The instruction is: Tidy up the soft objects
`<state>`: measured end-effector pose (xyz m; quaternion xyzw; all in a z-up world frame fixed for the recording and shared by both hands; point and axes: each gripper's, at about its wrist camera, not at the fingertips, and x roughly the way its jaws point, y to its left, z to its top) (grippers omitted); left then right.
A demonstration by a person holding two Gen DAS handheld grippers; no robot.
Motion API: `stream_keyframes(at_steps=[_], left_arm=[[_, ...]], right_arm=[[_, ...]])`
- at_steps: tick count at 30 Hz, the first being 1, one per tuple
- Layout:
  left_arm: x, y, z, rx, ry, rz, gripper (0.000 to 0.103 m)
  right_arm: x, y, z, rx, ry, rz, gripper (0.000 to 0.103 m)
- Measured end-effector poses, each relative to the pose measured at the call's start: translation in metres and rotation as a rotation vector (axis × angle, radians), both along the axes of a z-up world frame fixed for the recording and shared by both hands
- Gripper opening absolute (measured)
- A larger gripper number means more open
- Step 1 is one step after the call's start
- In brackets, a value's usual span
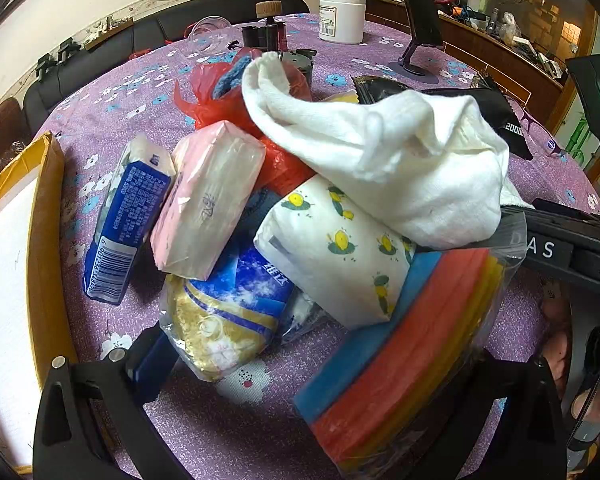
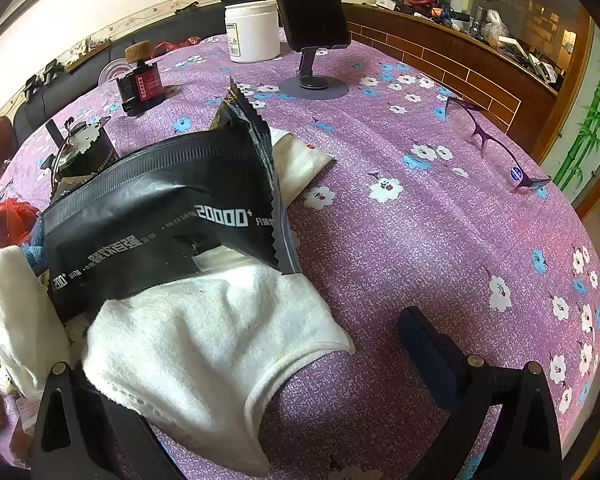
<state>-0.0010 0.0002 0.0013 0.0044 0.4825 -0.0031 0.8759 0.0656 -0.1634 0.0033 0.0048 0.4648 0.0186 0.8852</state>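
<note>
A heap of soft goods lies on the purple flowered tablecloth [image 1: 112, 148]. In the left wrist view I see a white towel [image 1: 380, 160], a duck-print tissue pack [image 1: 340, 248], a pink pack [image 1: 208, 196], a blue pack [image 1: 128, 216], a blue-and-gold bag [image 1: 228, 312] and a clear bag of coloured sponge cloths [image 1: 404, 360]. My left gripper [image 1: 300, 384] is open, its jaws wide around the sponge bag and the blue-and-gold bag. My right gripper [image 2: 252, 360] is open, with the white towel [image 2: 204, 352] lying between its jaws under a black foil pouch [image 2: 160, 216].
A yellow cardboard box [image 1: 40, 240] stands at the left. A red plastic bag [image 1: 216, 96], white jar [image 1: 342, 16], phone stand [image 2: 312, 80], small bottles [image 2: 140, 80] and purple glasses [image 2: 492, 144] sit on the table. The right gripper's body [image 1: 572, 248] shows in the left wrist view.
</note>
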Motion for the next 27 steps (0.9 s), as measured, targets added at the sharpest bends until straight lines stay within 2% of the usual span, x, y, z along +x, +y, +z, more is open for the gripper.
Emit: stream_keyframes(at_steps=[22,27], left_arm=[[-0.0001,0.0001,0.0,0.0,0.0,0.0,0.103],[-0.0001,0.0001,-0.0001,0.0,0.0,0.0,0.103]], right_arm=[[0.0004,0.0008,-0.0002,0.002,0.0,0.012,0.102],[0.0039,-0.0011,0.0003,0.001,0.023,0.08,0.102]])
